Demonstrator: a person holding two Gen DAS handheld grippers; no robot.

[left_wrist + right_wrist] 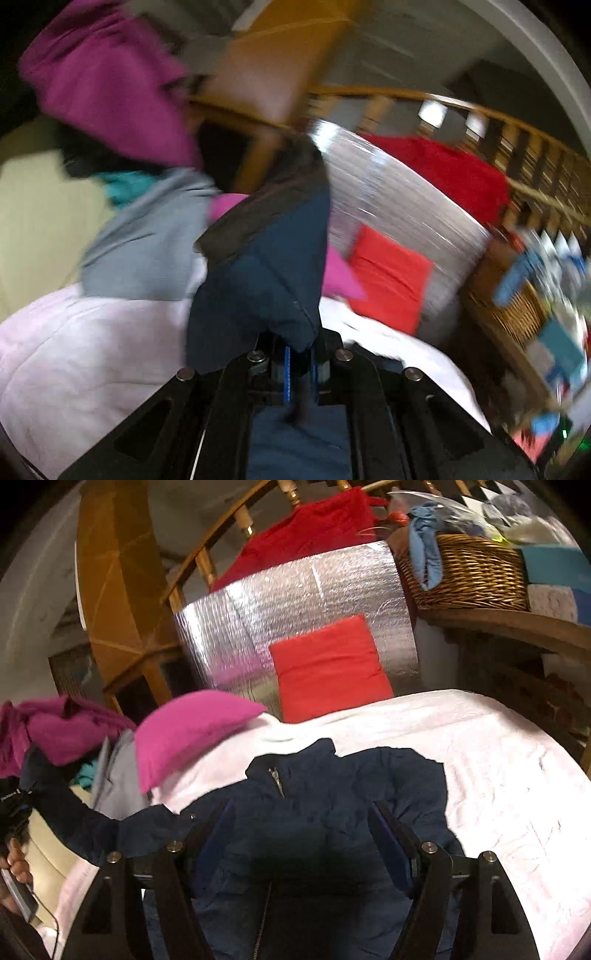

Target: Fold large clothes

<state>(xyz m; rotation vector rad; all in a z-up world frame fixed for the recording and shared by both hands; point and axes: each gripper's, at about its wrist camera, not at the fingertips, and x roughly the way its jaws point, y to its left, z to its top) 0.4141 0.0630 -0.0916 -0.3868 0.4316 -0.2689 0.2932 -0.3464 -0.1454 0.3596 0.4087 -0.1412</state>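
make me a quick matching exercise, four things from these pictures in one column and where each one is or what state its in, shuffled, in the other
Things
1. navy jacket
2. pink cushion
3. wicker basket
4. left gripper

Places or states
A. on the wooden shelf at upper right, with blue cloth hanging over its rim
B. jaws shut on a fold of dark blue fabric
C. spread on the white bedspread, zip showing
D. at the left side of the bed, beside the grey garment

Pairs: 1-C, 2-D, 3-A, 4-B
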